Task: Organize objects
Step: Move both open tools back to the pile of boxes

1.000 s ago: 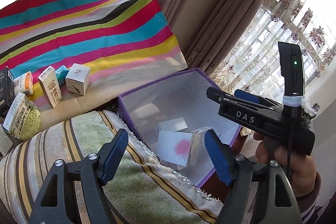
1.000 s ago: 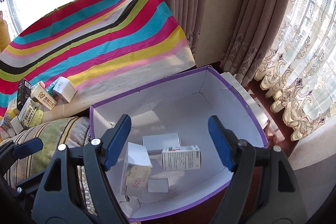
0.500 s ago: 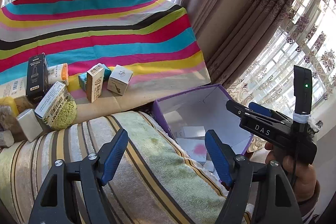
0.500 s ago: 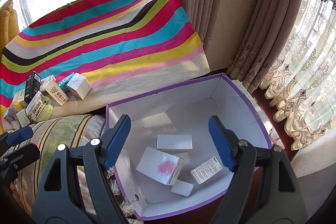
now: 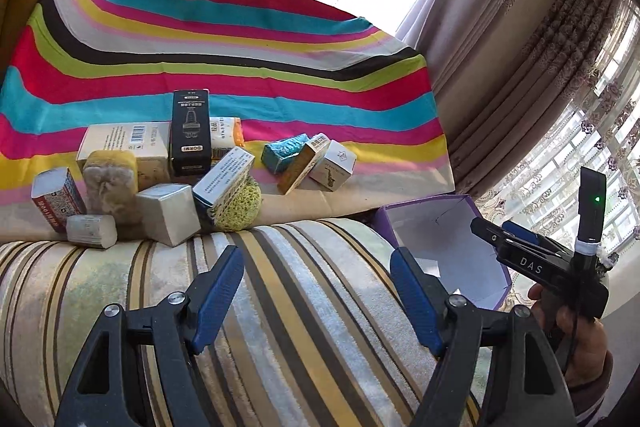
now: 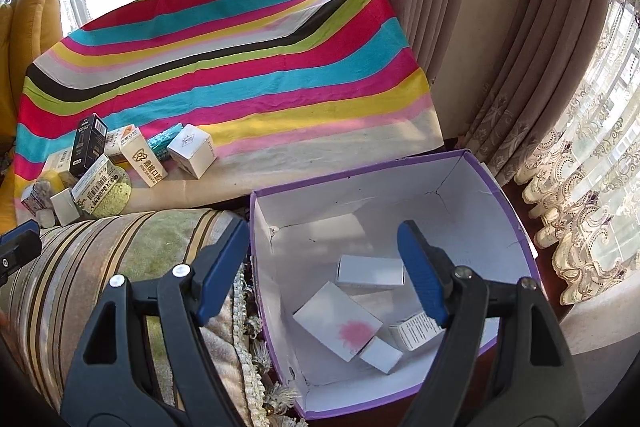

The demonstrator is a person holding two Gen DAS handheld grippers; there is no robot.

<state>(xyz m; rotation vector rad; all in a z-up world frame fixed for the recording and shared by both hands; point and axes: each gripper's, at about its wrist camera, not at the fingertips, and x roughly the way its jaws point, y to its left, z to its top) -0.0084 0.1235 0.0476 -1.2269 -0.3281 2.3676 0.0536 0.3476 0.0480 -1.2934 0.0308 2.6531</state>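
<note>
A purple box (image 6: 492,183) with white inner walls stands on the floor beside the sofa and holds several small cartons, one white with a pink blot (image 6: 340,319). It also shows in the left wrist view (image 5: 440,227). Several cartons lie in a cluster on the striped cloth, among them a black carton (image 5: 190,131), a white cube carton (image 5: 334,165) and a yellow-green mesh ball (image 5: 240,205). My left gripper (image 5: 316,303) is open and empty above the striped sofa cushion. My right gripper (image 6: 324,275) is open and empty above the box's near left wall.
A striped sofa cushion (image 5: 280,307) lies between the cluster and the box. A rainbow-striped cloth (image 6: 240,67) covers the seat behind. Curtains (image 6: 540,47) hang to the right, and a yellow cushion (image 6: 28,27) stands far left.
My left gripper has swung left, away from the box and toward the cluster of cartons. The dropped cartons have settled in the box. My right gripper has shifted slightly left over the box.
</note>
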